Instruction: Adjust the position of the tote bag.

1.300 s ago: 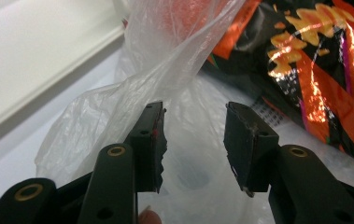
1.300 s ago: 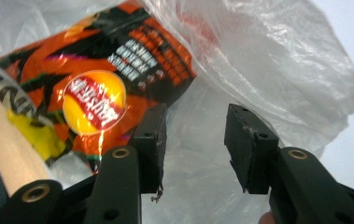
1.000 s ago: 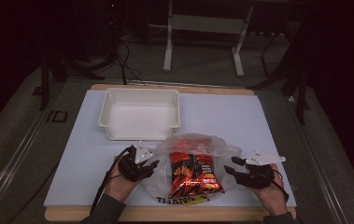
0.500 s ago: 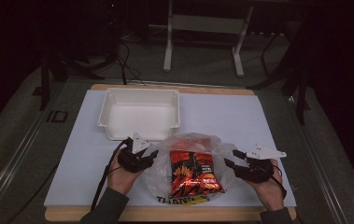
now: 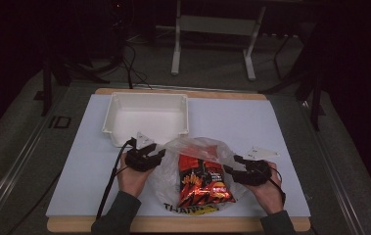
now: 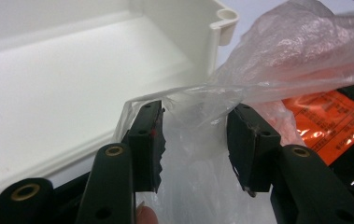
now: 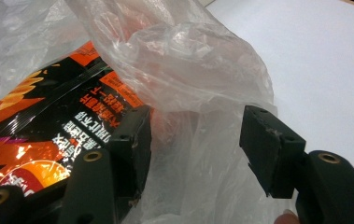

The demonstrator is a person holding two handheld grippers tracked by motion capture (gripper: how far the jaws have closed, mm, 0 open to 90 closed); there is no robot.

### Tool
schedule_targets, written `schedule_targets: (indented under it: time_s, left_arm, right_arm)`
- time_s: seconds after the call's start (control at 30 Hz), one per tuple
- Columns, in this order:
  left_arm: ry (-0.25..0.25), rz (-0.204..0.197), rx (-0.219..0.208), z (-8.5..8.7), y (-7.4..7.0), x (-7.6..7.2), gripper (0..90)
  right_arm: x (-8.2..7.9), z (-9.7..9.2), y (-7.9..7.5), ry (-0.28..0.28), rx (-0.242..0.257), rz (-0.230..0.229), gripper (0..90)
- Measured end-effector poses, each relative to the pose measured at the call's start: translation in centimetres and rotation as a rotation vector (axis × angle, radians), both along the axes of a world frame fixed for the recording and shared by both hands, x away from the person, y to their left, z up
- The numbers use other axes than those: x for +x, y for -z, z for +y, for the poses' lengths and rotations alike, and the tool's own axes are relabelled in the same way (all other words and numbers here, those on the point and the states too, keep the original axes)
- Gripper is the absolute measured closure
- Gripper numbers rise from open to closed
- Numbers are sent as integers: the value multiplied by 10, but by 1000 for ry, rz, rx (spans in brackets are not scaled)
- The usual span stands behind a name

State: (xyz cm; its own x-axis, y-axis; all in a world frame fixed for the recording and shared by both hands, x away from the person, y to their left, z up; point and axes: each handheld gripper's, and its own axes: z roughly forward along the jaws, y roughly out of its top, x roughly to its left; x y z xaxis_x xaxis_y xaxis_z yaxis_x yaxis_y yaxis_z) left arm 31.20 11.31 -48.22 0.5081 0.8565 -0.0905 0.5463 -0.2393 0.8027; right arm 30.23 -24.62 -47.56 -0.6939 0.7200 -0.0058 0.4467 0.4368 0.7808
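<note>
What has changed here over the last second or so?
The right gripper slid a little outward and its jaws have just been opening, with loose plastic bag film between them. The left gripper crept toward the bag's edge, open. The snack packet and white tub stayed put.

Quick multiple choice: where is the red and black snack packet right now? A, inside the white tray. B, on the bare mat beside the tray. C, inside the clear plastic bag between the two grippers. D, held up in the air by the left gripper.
C: the snack packet lies inside the clear plastic bag, near the table's front edge, between the left gripper and the right gripper; the white tray behind holds nothing.
</note>
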Motion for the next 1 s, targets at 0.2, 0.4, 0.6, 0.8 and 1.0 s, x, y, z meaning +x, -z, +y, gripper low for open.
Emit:
schedule_targets:
  time_s: [0.2, 0.4, 0.6, 0.8, 1.0]
  left_arm:
    - [52, -22, 37, -5, -6, -17, 496]
    - [80, -83, 53, -5, -17, -40, 465]
    - [100, -126, 101, -14, -20, -58, 476]
    - [143, -65, 168, -34, -8, -51, 487]
    - [96, 10, 191, -51, 7, -26, 448]
  right_arm:
    - [-1, -1, 0, 4, 8, 1, 430]
    - [-5, -1, -1, -1, 8, -5, 430]
    - [-4, -1, 1, -2, 8, 1, 431]
    - [-5, 0, 1, -3, 10, 2, 432]
    - [-4, 1, 2, -6, 14, 2, 434]
